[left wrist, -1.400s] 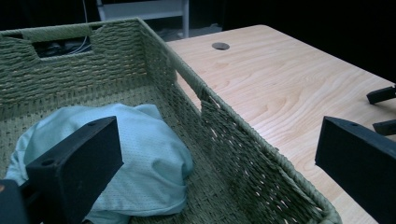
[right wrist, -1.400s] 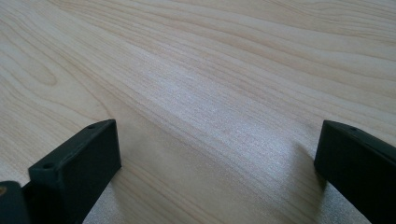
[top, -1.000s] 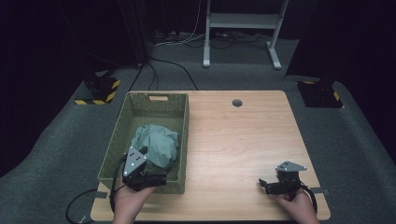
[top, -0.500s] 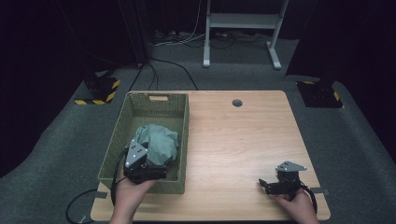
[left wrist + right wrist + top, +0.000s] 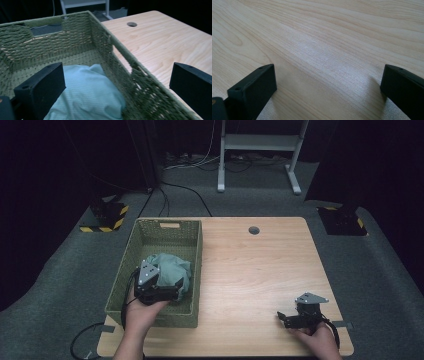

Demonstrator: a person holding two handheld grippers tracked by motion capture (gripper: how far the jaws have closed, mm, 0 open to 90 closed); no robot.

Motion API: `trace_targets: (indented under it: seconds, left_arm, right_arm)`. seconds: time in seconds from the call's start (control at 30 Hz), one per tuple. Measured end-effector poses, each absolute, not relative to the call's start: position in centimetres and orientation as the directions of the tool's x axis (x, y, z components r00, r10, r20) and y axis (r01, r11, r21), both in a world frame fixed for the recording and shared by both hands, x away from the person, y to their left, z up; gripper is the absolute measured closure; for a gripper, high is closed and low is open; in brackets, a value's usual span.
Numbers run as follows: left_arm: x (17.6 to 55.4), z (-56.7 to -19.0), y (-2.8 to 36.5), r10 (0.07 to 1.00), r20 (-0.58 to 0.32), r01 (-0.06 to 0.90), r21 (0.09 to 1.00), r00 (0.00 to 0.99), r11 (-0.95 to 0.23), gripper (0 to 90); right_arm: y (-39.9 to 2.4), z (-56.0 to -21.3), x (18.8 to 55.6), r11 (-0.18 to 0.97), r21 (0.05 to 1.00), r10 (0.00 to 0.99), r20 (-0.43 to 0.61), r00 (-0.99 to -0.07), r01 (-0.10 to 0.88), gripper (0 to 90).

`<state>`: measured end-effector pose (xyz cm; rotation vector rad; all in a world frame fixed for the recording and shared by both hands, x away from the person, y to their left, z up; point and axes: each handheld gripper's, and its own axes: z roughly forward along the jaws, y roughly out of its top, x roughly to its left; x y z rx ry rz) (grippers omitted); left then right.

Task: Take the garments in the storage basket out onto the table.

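The left gripper (image 5: pixel 172 287), jaws wide, straddles the basket (image 5: pixel 117 50) wall; the cloth (image 5: pixel 85 95) lies toward its left jaw, seemingly untouched. The right gripper (image 5: pixel 290 319), also wide, rests well apart.

A dim lab: black curtains all round, a grey carpet (image 5: pixel 60 285), hazard-striped floor plates (image 5: pixel 106 215) at 10 o'clock, loose cables (image 5: pixel 200 162) at 12

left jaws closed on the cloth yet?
No, the left gripper jaws stand wide apart, straddling the basket wall, with the cloth ungripped.
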<state>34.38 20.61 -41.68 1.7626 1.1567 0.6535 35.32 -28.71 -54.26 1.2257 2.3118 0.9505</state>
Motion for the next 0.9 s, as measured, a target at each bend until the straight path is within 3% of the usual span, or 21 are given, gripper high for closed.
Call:
trace_targets:
  seconds: [0.9]
  left_arm:
    - [40.4, -43.3, 23.0, 0.949, -0.08, 0.581, 0.805, 0.306, -0.12, 0.3]
  right_arm:
    - [-28.8, -54.3, 35.3, 0.398, 0.704, 0.824, 0.007, -0.566, 0.588, 0.0]
